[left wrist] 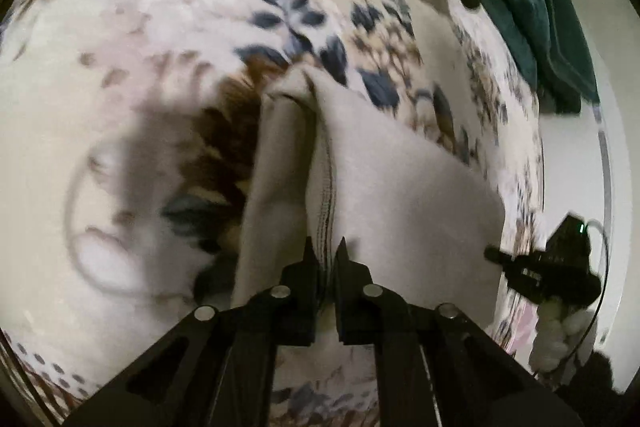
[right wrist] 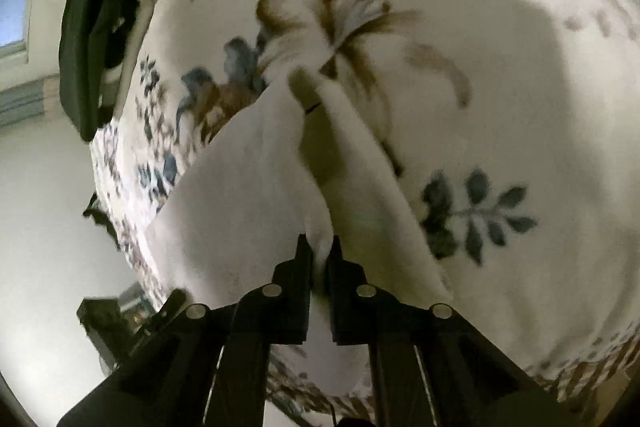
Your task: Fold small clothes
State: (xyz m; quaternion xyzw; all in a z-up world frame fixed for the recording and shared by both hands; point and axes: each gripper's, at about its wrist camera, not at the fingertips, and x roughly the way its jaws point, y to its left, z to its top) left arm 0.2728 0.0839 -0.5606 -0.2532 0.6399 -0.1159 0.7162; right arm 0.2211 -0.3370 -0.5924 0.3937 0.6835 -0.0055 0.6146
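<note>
A small white garment [left wrist: 400,187] lies partly lifted over a floral bedspread [left wrist: 140,27], its seam running up between my fingers. My left gripper [left wrist: 325,247] is shut on the garment's near edge, cloth pinched between the jaws. At the right of the left wrist view, the right gripper [left wrist: 491,253] grips the garment's other corner. In the right wrist view, the same white garment [right wrist: 240,187] drapes in folds, and my right gripper [right wrist: 318,243] is shut on a bunched bit of its edge. The far end of the garment peaks up into a fold.
The floral bedspread [right wrist: 500,87] covers a bed whose edge drops to a pale floor [right wrist: 44,207]. Dark green clothes [left wrist: 540,27] lie heaped at the bed's far corner, seen as a dark pile [right wrist: 88,47] in the right wrist view. Both views are motion blurred.
</note>
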